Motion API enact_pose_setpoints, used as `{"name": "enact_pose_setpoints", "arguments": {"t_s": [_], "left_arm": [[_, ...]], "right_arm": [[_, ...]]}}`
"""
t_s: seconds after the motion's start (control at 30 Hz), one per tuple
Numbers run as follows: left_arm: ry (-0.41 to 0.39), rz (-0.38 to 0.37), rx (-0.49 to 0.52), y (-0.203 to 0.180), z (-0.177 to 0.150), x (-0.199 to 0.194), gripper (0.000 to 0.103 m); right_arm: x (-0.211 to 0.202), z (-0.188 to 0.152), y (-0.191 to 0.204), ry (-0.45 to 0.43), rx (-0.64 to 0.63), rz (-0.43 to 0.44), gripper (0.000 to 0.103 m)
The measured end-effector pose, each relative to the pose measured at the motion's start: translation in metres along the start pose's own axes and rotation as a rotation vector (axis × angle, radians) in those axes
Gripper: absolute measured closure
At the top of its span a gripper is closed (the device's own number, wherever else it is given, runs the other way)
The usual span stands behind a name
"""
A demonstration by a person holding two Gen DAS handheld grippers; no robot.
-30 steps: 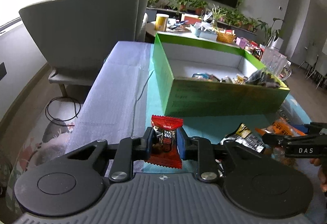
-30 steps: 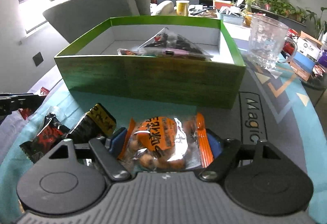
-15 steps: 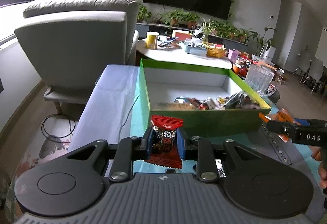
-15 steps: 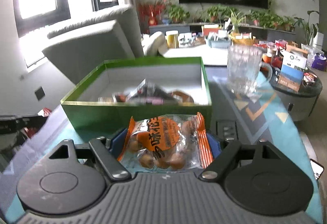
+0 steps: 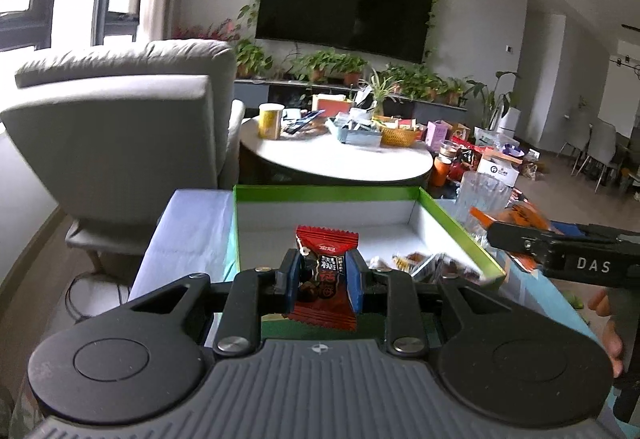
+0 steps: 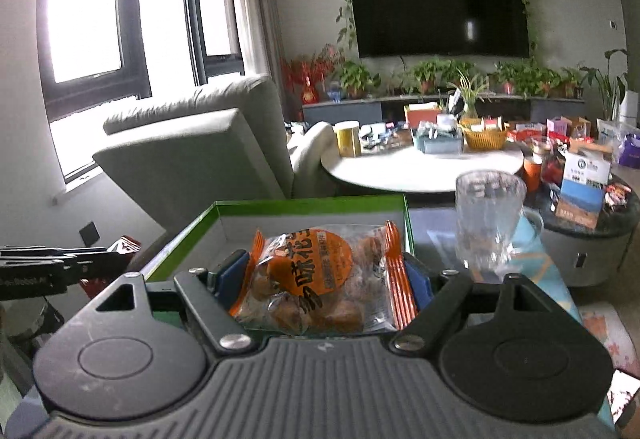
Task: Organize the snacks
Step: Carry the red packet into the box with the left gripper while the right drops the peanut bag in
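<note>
A: Both hands loaded here. The left gripper (image 5: 322, 281) has its jaws clamped on a red candy packet (image 5: 325, 279), held upright over the near edge of the green box (image 5: 460, 229).

B: And the right gripper (image 6: 324, 279) has its jaws closed on an orange-printed snack bag (image 6: 324, 279), a crinkly clear one, at the box's near right corner. From the left wrist view it sits just outside the right wall, by my reading.

A: So the job is a clean drop. What makes it good?

B: I'd carry each one well past the green rim before opening. The snacks already in the box (image 5: 420, 265) are bunched at the near right; the left half looks bare, so the candy belongs there.

A: Any hazards?

B: That glass mug (image 6: 490, 219) stands just beside the box on the right. A wide swing with the bag could clip it. Keep the right hand inboard, lower it, then let go.

A: One at a time?

B: Safer, I think; the two tools are close together.
</note>
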State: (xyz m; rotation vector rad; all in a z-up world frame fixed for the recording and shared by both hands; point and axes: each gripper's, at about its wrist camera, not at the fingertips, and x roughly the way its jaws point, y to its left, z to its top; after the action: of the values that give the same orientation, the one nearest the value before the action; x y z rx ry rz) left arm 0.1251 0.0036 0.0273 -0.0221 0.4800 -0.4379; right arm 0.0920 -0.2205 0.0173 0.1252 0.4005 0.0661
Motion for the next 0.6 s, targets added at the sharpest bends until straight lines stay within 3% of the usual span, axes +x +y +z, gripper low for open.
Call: {"name": "enact_pose_setpoints", "arguments": {"t_s": [0.3,0.6], "left_arm": [[0.023,-0.005,0.026,-0.006,0.013,0.034,0.080],[0.075,0.014,0.012,0.001,0.010,0.074,0.080]], "right_arm": [[0.027,0.012,-0.001,-0.016,0.003,0.020,0.050],[0.060,0.008,-0.012,0.024,0.047,0.017,0.050]]}}
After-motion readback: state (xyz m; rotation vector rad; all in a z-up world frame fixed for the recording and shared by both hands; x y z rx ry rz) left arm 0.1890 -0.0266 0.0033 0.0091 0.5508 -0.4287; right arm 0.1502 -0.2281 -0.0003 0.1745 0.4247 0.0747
